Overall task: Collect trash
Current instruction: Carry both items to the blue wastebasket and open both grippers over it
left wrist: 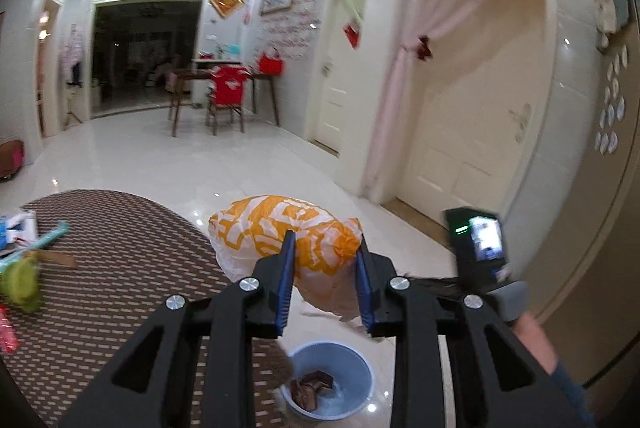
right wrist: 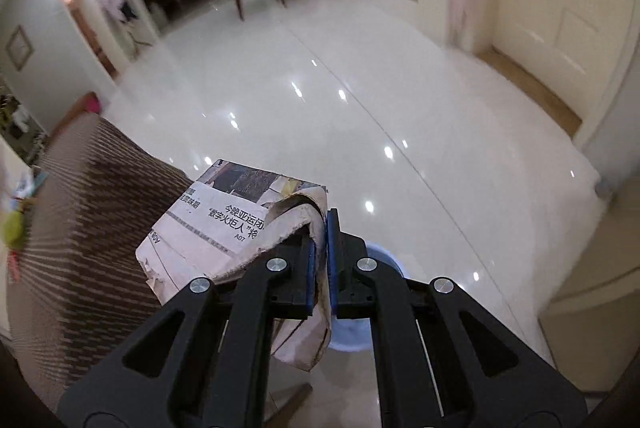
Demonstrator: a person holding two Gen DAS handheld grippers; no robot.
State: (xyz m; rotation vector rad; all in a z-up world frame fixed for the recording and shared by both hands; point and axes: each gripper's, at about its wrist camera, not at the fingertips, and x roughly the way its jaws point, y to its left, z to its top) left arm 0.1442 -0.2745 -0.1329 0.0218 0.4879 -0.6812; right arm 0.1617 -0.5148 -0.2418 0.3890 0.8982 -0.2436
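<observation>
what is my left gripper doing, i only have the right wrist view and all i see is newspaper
Observer: The left gripper is open, with an orange and white plastic bag between its fingers.
Operator: is there anything in the bin yet
Observer: Yes, the blue bin on the floor below the left gripper holds some dark brown scraps.
Operator: any trash left on the table
Observer: The table has green and teal bits near its left edge, too blurred to identify.
</observation>
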